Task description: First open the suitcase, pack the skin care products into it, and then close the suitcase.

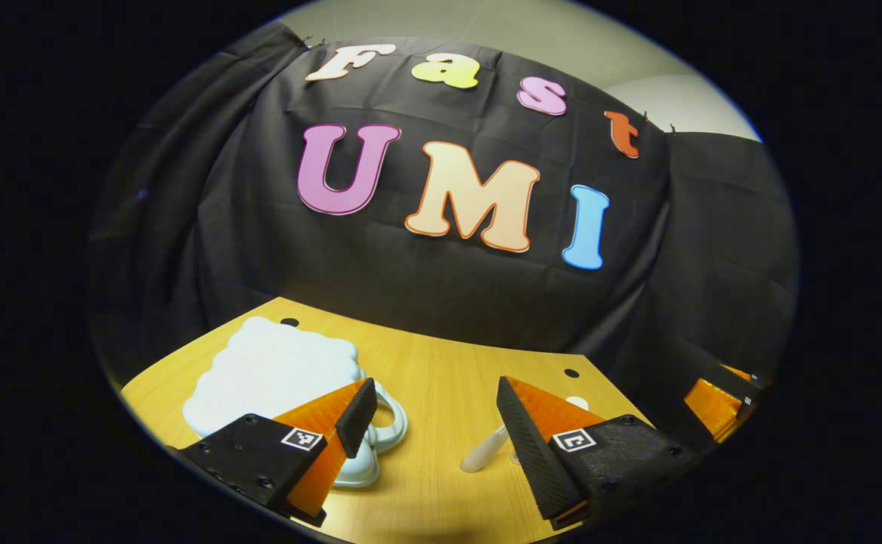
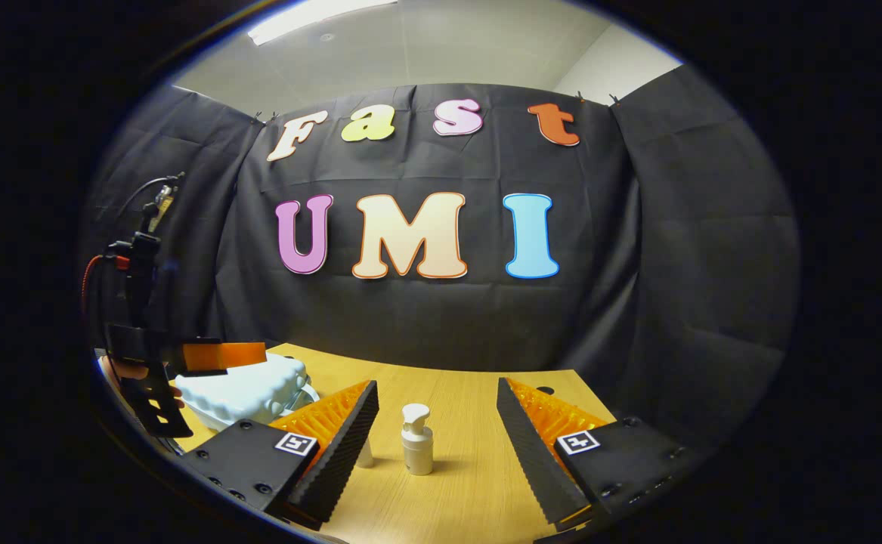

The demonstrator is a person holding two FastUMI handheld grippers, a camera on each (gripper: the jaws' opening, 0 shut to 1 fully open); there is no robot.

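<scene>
Table (image 1: 441,378): light wood grain, small dark holes near its far edge. Black cloth wall (image 2: 425,317): draped and creased behind the table. Pale ceiling (image 2: 425,45) above, one lit strip light (image 2: 312,17).

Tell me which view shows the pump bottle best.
The right gripper view: the pump bottle stands upright, whole, between the open fingers of the right gripper. In the left gripper view a finger hides most of it.
</scene>
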